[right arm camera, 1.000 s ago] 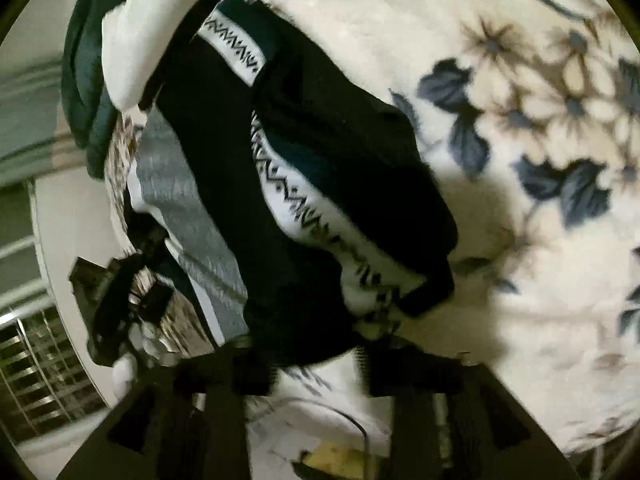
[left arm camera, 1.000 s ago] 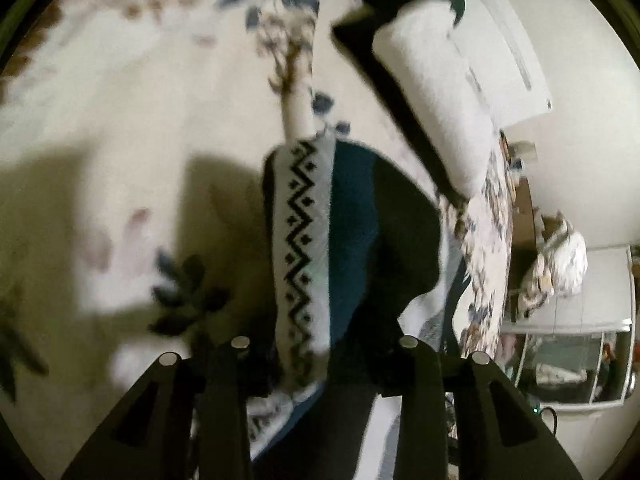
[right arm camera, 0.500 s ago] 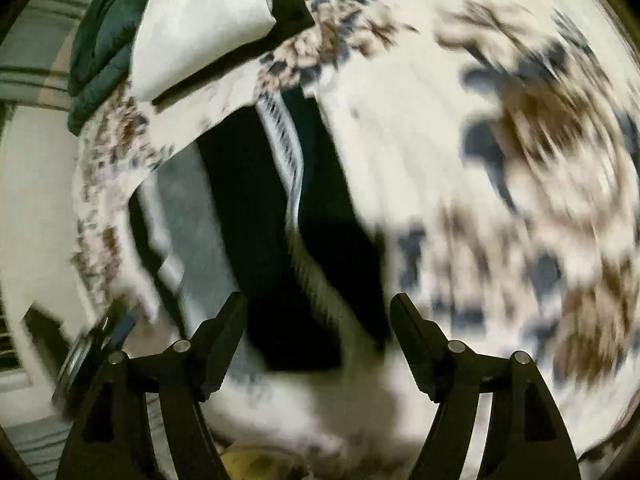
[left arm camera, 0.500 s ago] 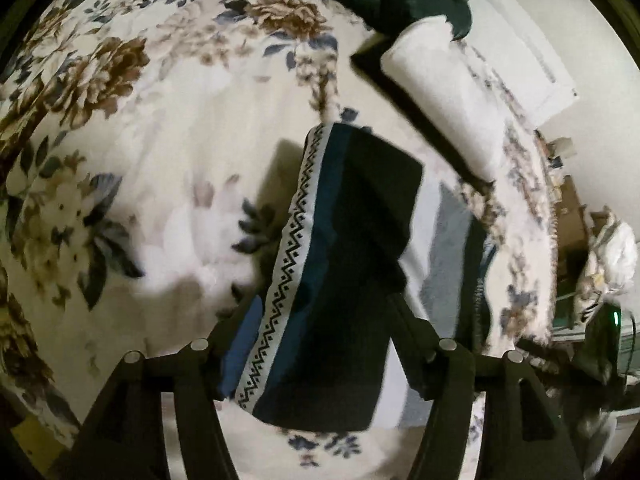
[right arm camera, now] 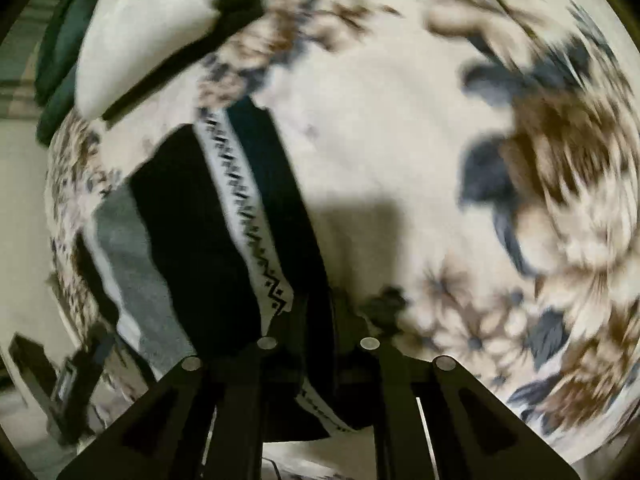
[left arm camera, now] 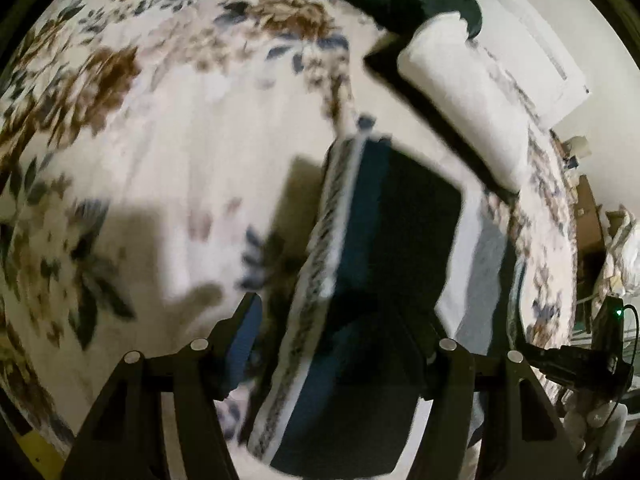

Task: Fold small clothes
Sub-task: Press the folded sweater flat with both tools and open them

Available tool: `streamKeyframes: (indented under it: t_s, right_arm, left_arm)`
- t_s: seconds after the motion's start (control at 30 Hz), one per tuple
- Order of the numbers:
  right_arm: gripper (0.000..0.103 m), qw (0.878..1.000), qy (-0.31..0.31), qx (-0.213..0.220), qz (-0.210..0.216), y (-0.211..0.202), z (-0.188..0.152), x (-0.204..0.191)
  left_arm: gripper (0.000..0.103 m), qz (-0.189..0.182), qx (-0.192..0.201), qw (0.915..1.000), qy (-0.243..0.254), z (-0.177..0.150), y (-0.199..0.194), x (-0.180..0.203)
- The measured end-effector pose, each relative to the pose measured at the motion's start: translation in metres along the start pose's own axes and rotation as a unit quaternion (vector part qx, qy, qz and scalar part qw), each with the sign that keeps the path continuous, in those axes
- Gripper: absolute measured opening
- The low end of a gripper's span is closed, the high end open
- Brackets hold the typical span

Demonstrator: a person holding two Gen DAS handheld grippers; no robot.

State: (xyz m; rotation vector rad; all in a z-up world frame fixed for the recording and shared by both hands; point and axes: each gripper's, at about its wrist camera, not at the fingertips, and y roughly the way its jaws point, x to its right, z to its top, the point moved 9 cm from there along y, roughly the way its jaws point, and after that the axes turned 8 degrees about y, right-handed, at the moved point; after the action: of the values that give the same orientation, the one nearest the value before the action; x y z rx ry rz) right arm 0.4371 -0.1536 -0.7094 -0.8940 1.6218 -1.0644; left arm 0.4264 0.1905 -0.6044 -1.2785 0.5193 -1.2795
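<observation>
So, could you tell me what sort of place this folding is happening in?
Most likely a bedroom: the dark patterned garment lies on a floral bedspread, a white pillow sits at the far edge, and cluttered furniture stands against a plain wall.

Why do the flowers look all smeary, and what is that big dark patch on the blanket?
Right wrist view: the flowered blanket smears because the camera is moving, and the dark patch is a shadow. Left wrist view: the flowers blur too, a shadow falls across the blanket, and the round lens bends the edges.
</observation>
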Motion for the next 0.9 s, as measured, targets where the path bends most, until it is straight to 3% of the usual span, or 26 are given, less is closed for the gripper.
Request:
streamKeyframes:
  t_s: [0.03, 0.07, 0.1, 0.13, 0.23, 0.27, 0.3, 0.33, 0.4, 0.47, 0.6, 0.73, 0.77, 0.8, 0.9]
  right_arm:
    - [0.028, 1.000, -0.006, 0.009, 0.011, -0.008, 0.009, -0.004]
    - [0.049, 1.000, -0.009, 0.020, 0.018, -0.014, 0.015, -0.006]
    - [0.062, 0.999, -0.011, 0.039, 0.030, -0.021, 0.031, -0.011]
    - [0.065, 0.998, -0.016, 0.043, 0.041, -0.022, 0.041, -0.016]
    - [0.065, 0.998, -0.028, 0.024, 0.053, 0.001, 0.068, -0.029]
    - [0.065, 0.998, -0.029, 0.011, 0.056, 0.014, 0.075, -0.032]
    - [0.064, 0.998, -0.032, 0.001, 0.059, 0.023, 0.079, -0.034]
    - [0.059, 0.997, -0.036, -0.007, 0.065, 0.032, 0.080, -0.041]
    - [0.013, 0.996, -0.060, 0.015, 0.069, 0.034, 0.085, -0.049]
    - [0.009, 0.994, -0.067, 0.041, 0.071, 0.028, 0.086, -0.056]
    - [0.008, 0.991, -0.015, 0.105, 0.087, -0.002, 0.102, -0.050]
    - [0.009, 0.997, 0.011, 0.056, 0.061, 0.030, 0.106, -0.039]
    - [0.010, 0.997, 0.012, 0.044, 0.058, 0.036, 0.105, -0.041]
    - [0.014, 0.998, 0.021, 0.028, 0.058, 0.037, 0.103, -0.039]
    - [0.039, 0.997, 0.038, 0.006, 0.074, 0.021, 0.087, -0.029]
  left_arm:
    - [0.061, -0.003, 0.004, 1.0000, 0.004, 0.012, 0.002, 0.001]
    - [0.061, -0.006, 0.005, 0.9999, 0.007, 0.019, 0.005, 0.002]
    - [0.061, -0.009, 0.005, 0.9999, 0.010, 0.029, 0.011, 0.002]
    - [0.061, -0.014, 0.004, 0.9998, 0.013, 0.038, 0.018, 0.003]
    - [0.061, -0.034, -0.018, 0.9991, 0.016, 0.060, 0.056, 0.003]
    - [0.056, -0.043, -0.021, 0.9988, 0.012, 0.065, 0.064, 0.004]
    - [0.040, -0.052, -0.019, 0.9985, 0.007, 0.069, 0.069, 0.003]
    - [0.031, -0.060, -0.018, 0.9980, 0.006, 0.072, 0.072, 0.005]
    - [0.021, -0.062, -0.014, 0.9980, 0.006, 0.077, 0.071, 0.006]
    - [0.019, -0.068, -0.001, 0.9977, 0.003, 0.080, 0.064, 0.008]
    - [0.019, -0.080, -0.001, 0.9967, -0.012, 0.085, 0.067, 0.002]
    - [0.022, -0.083, -0.025, 0.9958, -0.026, 0.088, 0.087, -0.001]
    - [0.027, -0.084, -0.029, 0.9957, -0.026, 0.088, 0.084, -0.001]
    - [0.028, -0.084, -0.033, 0.9956, -0.023, 0.087, 0.080, -0.001]
    - [0.033, -0.079, -0.025, 0.9966, -0.002, 0.077, 0.048, -0.002]
